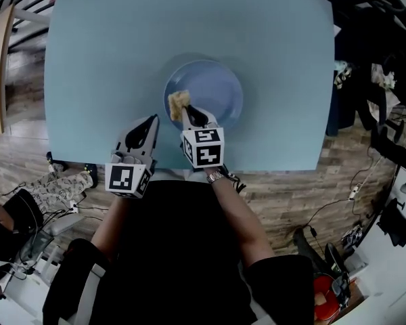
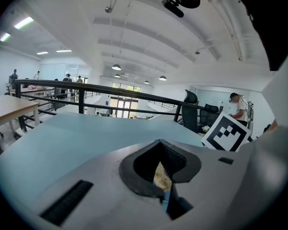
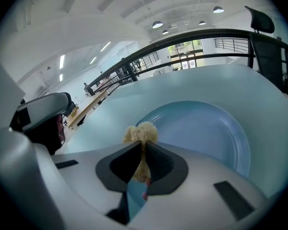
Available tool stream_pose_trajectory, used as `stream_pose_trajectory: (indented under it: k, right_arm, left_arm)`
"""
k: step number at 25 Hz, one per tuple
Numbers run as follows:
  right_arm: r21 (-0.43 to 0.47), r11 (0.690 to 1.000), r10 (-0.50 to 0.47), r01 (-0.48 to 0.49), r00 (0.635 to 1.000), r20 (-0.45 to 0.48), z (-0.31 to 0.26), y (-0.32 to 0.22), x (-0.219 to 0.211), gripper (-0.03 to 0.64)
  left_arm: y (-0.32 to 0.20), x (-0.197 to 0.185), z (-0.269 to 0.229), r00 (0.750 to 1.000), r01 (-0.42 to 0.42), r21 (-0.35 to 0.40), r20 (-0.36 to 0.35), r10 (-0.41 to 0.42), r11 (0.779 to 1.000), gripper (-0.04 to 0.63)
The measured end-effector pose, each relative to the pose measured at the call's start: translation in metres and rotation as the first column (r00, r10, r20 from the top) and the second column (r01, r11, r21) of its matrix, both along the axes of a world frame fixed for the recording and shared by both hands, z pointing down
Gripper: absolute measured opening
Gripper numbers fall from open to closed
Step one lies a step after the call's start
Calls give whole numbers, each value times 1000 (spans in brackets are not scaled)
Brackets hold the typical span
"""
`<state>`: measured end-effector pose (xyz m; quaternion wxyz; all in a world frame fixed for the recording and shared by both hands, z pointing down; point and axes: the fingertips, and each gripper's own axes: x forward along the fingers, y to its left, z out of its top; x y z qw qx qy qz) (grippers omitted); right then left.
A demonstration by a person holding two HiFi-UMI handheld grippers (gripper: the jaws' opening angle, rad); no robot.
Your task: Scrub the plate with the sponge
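A blue plate [image 1: 213, 90] rests on the light blue table [image 1: 95, 59], a little toward its front edge. My right gripper [image 1: 187, 111] is shut on a yellow sponge [image 1: 178, 104], holding it over the plate's near-left part. In the right gripper view the sponge [image 3: 141, 133] sticks out beyond the jaws, with the plate [image 3: 206, 128] ahead and to the right. My left gripper [image 1: 151, 122] hovers over the table just left of the plate, jaws together and holding nothing. In the left gripper view my left gripper [image 2: 162, 177] shows only a thin slit.
The table's front edge [image 1: 189, 170] runs just under both grippers. Wooden floor with cables [image 1: 338, 195] lies beyond it. Dark chairs and gear [image 1: 386, 107] stand off the right side. A black railing [image 2: 86, 87] runs past the far edge.
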<state>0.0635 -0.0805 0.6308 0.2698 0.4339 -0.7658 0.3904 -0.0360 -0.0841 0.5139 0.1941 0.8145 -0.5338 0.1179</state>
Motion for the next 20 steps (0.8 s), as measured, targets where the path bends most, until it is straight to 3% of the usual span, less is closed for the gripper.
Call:
stream_pose_trajectory:
  k: [7,20]
  right_arm:
    - [-22,998,-51,50,999,-7,14,6,-19,34]
    - [-49,998,-51,51,999,-14,28,3,-16,34]
  left_arm:
    - [7,-15,3,999,36,-5,3,-36,999,2]
    - [7,-18,6,998,55,-20,8,-55,998,2]
